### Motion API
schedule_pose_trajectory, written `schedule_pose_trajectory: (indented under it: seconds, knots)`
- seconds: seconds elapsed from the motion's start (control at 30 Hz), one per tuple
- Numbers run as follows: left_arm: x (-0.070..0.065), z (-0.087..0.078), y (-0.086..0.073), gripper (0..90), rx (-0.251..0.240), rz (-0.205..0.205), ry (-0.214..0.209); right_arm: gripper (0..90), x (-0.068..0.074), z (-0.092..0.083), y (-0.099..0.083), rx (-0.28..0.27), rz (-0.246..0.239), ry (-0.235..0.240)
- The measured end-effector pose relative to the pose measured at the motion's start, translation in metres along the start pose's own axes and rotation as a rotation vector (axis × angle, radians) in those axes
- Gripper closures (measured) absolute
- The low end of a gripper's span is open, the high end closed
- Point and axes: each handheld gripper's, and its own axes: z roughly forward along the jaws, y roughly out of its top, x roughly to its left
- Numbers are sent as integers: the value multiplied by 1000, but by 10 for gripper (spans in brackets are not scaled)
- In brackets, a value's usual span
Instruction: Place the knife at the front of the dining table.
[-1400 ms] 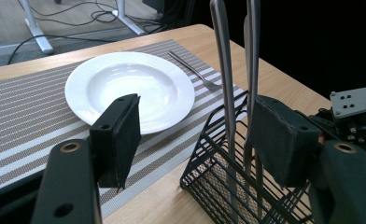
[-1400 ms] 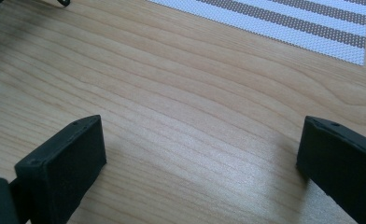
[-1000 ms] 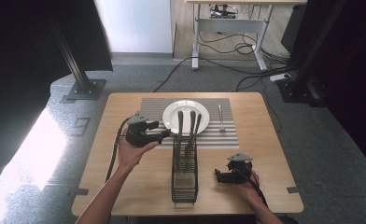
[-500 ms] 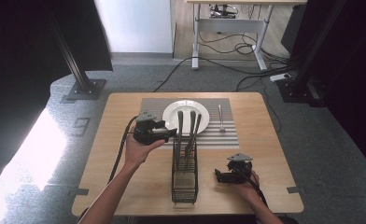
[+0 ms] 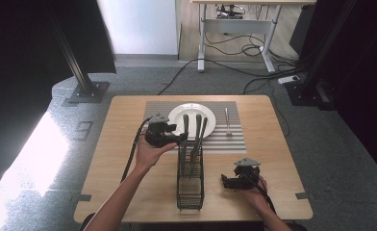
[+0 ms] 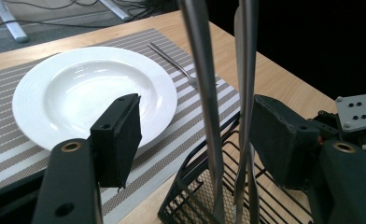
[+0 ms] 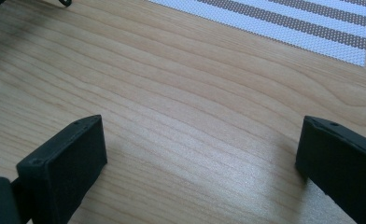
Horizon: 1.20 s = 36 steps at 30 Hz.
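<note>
A black wire basket (image 5: 190, 180) stands on the wooden table with several long metal cutlery handles (image 5: 185, 126) sticking up out of it. My left gripper (image 5: 181, 138) is level at those handles, just in front of the white plate (image 5: 177, 115). In the left gripper view its jaws (image 6: 195, 112) are open and straddle two handles (image 6: 204, 84), with a clear gap to the left pad. My right gripper (image 5: 229, 181) rests low on the table to the right of the basket. Its jaws (image 7: 200, 154) stand open over bare wood.
A striped placemat (image 5: 234, 139) carries the plate and a fork (image 5: 228, 120) to its right. The fork (image 6: 172, 58) also lies beyond the plate (image 6: 41, 93) in the left gripper view. Cables trail from both grippers. Bare wood lies left of the basket.
My left gripper has moved right, from beside the plate up to the handles in the basket. The right gripper has stayed put.
</note>
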Motion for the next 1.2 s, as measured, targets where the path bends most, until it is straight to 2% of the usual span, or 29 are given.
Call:
schedule_pose_trajectory:
  seconds: [0.17,0.4,0.77,0.83,0.97,1.2]
  knots:
    - [-6,8,4,351,6,9,-12,23,0,0,0,-2,-1,0]
    - [-2,17,-1,378,23,-6,-13,27,0,0,0,-2,-2,1]
    - [6,22,-8,525,38,-39,-43,28,0,0,0,-2,-1,2]
    - [7,23,-8,562,39,-53,-67,32,0,-1,0,-3,-2,3]
    - [7,24,-9,607,36,-58,-88,33,0,-1,0,-3,-3,3]
    - [10,25,-9,727,34,-74,-151,35,0,-1,0,-4,-4,4]
